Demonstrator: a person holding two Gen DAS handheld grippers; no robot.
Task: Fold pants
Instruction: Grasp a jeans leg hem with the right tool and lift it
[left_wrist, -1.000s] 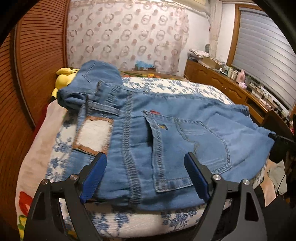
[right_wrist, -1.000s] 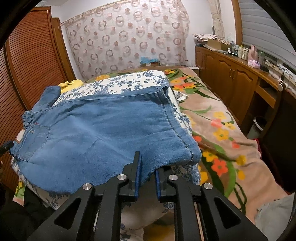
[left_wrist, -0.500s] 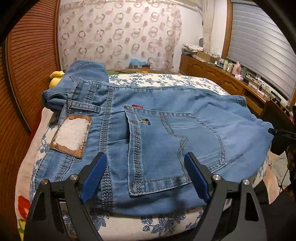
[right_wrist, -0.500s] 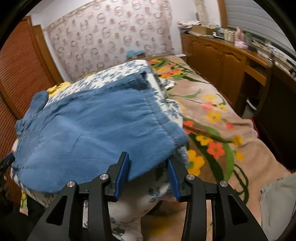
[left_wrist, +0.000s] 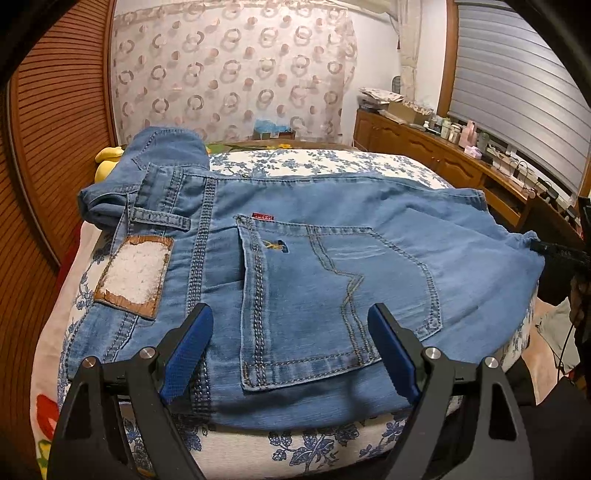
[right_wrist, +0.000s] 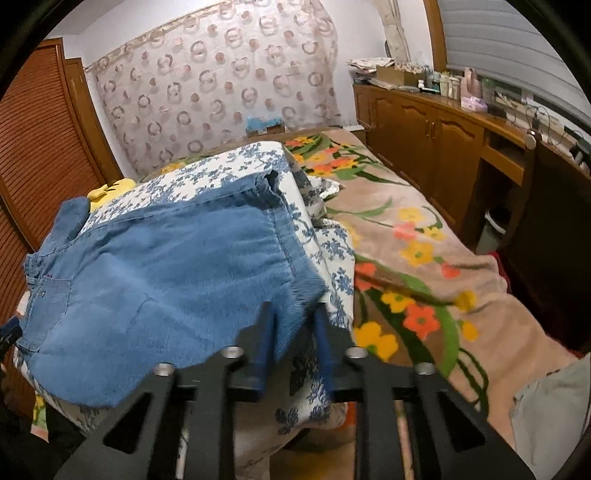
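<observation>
Blue denim pants (left_wrist: 295, 251) lie folded on a blue-flowered white cushion (left_wrist: 295, 454), back pocket and leather patch up. My left gripper (left_wrist: 290, 350) is open, its blue pads spread above the near waist edge, holding nothing. In the right wrist view the pants (right_wrist: 166, 269) spread left, their leg hem corner lying between the parted pads of my right gripper (right_wrist: 293, 332). The right gripper is open; the frame is blurred there.
A floral blanket (right_wrist: 424, 266) covers the bed right of the cushion. Wooden cabinets (right_wrist: 436, 140) with clutter line the right wall. A slatted wooden door (left_wrist: 44, 147) stands at left. A yellow toy (left_wrist: 107, 158) lies behind the pants.
My right gripper has opened from shut on the hem and let the pants go. My left gripper has stayed open and shifted a little over the waist; the pants settled flatter.
</observation>
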